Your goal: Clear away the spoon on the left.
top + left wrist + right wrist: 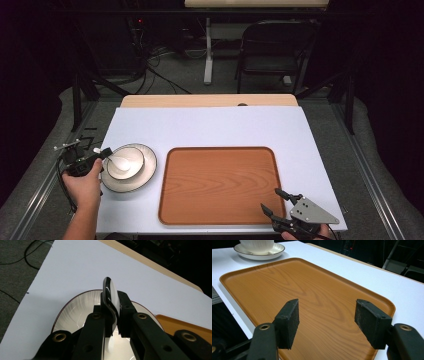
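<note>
A white bowl (pixel 139 166) stands on a dark-rimmed white plate (pixel 150 174) at the table's left. A white spoon (pixel 119 160) lies with its scoop in the bowl. My left gripper (pixel 106 151) is shut on the spoon's handle (pixel 111 292), which stands up between the jaws over ribbed white crockery (pixel 75 307). A wooden tray (pixel 218 185) lies bare in the middle. My right gripper (pixel 274 200) hovers open over the tray's near right corner, and nothing is between its pads (pixel 289 322). The bowl (pixel 257 244) and plate (pixel 262 253) sit beyond the tray (pixel 312 287).
A white sheet (pixel 210 125) covers the tabletop, and a wooden edge (pixel 210 100) shows at the far side. A black chair (pixel 275 45) and floor cables (pixel 150 65) lie beyond the table. A tray corner (pixel 180 325) shows right of the left jaws.
</note>
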Tool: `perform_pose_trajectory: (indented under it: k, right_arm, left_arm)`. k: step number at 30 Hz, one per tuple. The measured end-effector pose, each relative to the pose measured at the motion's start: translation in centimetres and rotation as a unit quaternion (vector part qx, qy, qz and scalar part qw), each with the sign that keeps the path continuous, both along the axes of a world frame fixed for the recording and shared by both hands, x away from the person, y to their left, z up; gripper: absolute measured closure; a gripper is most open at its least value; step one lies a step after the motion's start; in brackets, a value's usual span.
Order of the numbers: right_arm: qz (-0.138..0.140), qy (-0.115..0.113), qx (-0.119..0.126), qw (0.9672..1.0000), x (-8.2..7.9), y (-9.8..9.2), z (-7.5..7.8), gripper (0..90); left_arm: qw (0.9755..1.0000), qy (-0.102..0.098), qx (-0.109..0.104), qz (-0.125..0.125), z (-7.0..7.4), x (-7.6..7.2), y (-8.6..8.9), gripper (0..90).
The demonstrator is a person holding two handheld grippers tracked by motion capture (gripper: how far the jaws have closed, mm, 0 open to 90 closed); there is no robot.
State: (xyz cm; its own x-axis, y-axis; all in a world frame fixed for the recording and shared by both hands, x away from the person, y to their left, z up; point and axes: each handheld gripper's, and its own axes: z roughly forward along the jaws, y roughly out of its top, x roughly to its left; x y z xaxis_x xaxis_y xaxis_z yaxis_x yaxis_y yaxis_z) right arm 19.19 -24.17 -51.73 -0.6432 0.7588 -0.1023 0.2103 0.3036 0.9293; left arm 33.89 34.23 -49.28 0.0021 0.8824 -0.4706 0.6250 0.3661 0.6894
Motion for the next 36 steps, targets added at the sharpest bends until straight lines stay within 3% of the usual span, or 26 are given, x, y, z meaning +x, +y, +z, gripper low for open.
perform_pose_trajectory:
  k: [9,17,24,30,36]
  right_arm:
    - [0.000,0.000,0.002,1.0000,0.0,0.0,0.0,36.1]
    - [0.000,0.001,0.001,1.0000,0.0,0.0,0.0,36.0]
    - [0.001,0.001,0.001,1.0000,0.0,0.0,0.0,36.0]
    - [0.001,0.000,0.001,1.0000,0.0,0.0,0.0,35.3]
    - [0.004,-0.006,0.005,1.0000,0.0,0.0,0.1,33.5]
  left_arm:
    - [0.9995,0.000,0.031,-0.012,1.8,0.2,-0.3,85.2]
    - [0.9976,0.001,0.059,-0.036,3.8,0.3,-0.6,85.2]
    - [0.9943,0.004,0.087,-0.061,5.7,0.3,-1.1,85.3]
    - [0.9925,0.004,0.091,-0.081,7.0,0.3,-1.7,85.3]
    - [0.9892,0.001,0.099,-0.109,8.3,0.1,-2.6,85.3]
